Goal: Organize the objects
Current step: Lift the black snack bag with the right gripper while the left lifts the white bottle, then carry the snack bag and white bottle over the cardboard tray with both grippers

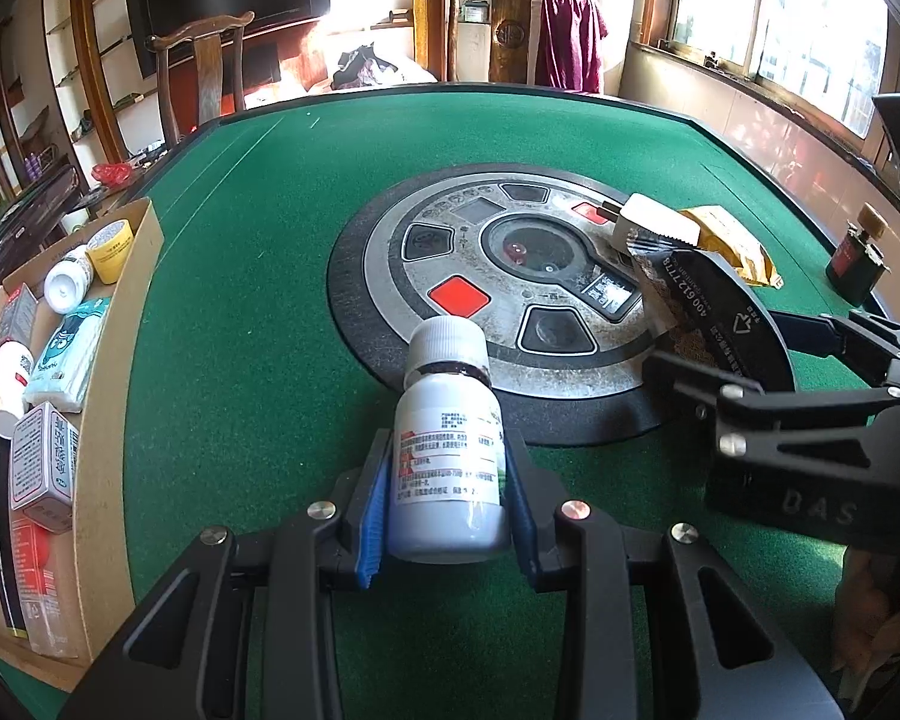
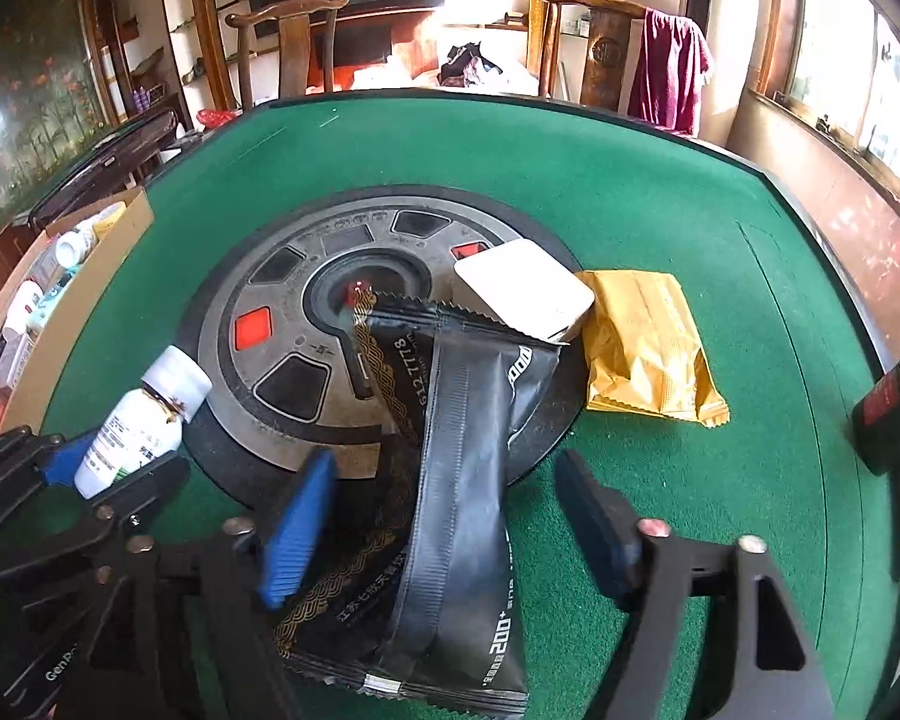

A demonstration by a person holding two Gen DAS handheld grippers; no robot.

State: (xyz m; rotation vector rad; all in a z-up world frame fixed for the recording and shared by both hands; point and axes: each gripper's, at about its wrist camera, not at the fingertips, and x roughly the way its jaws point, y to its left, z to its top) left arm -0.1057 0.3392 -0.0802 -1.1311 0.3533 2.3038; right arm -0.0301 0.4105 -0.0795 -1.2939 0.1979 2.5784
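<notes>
The white pill bottle, judged rigid, light and smooth-walled, was pinched at its labelled body by the left claw and held tilted above the green tabletop, near the cardboard box. The soft, crinkly black pouch, best taken across its flat middle, lay between the spread fingers of the right claw, not yet gripped.
</notes>
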